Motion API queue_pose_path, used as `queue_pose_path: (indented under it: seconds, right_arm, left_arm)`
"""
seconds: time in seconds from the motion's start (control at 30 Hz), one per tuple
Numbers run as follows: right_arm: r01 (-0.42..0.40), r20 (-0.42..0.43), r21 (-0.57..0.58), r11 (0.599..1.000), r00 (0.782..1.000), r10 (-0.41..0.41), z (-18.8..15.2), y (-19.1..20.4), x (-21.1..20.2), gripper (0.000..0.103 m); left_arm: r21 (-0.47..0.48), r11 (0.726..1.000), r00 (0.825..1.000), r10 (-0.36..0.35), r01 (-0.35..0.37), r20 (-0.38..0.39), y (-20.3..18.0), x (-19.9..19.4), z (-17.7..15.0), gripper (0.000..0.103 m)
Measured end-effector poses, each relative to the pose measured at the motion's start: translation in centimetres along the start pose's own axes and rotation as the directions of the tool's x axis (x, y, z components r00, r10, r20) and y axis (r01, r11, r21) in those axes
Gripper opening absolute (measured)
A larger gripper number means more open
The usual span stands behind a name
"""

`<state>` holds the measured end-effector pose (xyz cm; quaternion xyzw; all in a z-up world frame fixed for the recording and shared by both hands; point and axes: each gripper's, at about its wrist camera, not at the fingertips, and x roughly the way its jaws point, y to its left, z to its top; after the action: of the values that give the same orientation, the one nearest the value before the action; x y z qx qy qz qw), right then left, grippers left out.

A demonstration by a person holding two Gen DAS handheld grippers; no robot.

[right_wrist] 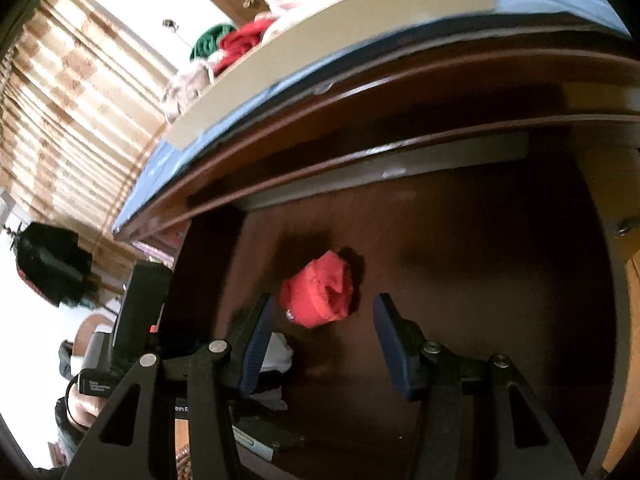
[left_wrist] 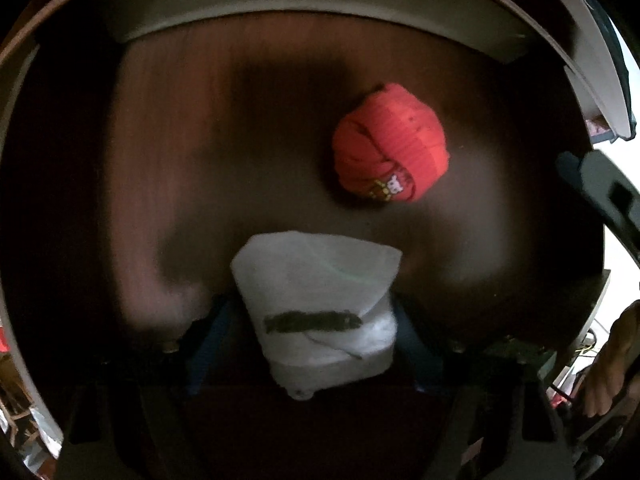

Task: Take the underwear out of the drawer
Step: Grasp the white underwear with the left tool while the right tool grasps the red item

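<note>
The left tool (left_wrist: 316, 316) is clamping a folded white underwear bundle (left_wrist: 320, 304) above the dark wooden drawer (left_wrist: 200, 140), while the right tool (right_wrist: 324, 340) is hanging wide open, empty, near the rolled red underwear (right_wrist: 318, 296) lying on the drawer floor

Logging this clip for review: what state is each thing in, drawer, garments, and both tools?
Drawer: open, dark wood floor mostly bare.
White underwear: rolled, clamped in the left tool, blurred.
Red underwear: rolled into a ball, lying loose on the drawer floor, untouched.
Left tool: shut on the white underwear.
Right tool: open, aimed at the red underwear, not touching it.
</note>
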<state>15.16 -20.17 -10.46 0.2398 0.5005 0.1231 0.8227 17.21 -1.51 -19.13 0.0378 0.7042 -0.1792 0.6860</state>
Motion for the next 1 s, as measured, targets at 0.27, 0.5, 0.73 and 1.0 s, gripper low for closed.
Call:
queue_pose_path:
  seconds: [0.27,0.5,0.73,1.0]
  right_arm:
    - [-0.002,-0.102,-0.057,0.998,0.995,-0.004,0.6,1.7,2.9,0.054]
    - [0.027,-0.183,-0.123,0.992,0.982,-0.05,1.5,2.8,5.2,0.054]
    - [0.079,-0.257,-0.216,0.973,0.957,-0.134,1.9,4.5,8.8,0.054]
    - [0.142,-0.307,-0.323,0.936,0.919,-0.245,1.7,6.3,11.7,0.054]
  left_arm:
    - [-0.004,1.0,0.99,-0.008,0.008,0.142,1.8,-1.2,-1.4,0.034]
    - [-0.066,0.997,0.96,0.044,-0.027,0.278,4.0,-3.1,-1.4,0.024]
    - [-0.089,0.996,0.953,0.035,-0.008,0.302,5.6,-3.4,-1.2,0.024]
    - [-0.109,0.994,0.948,0.029,0.006,0.316,6.0,-3.1,-2.5,0.024]
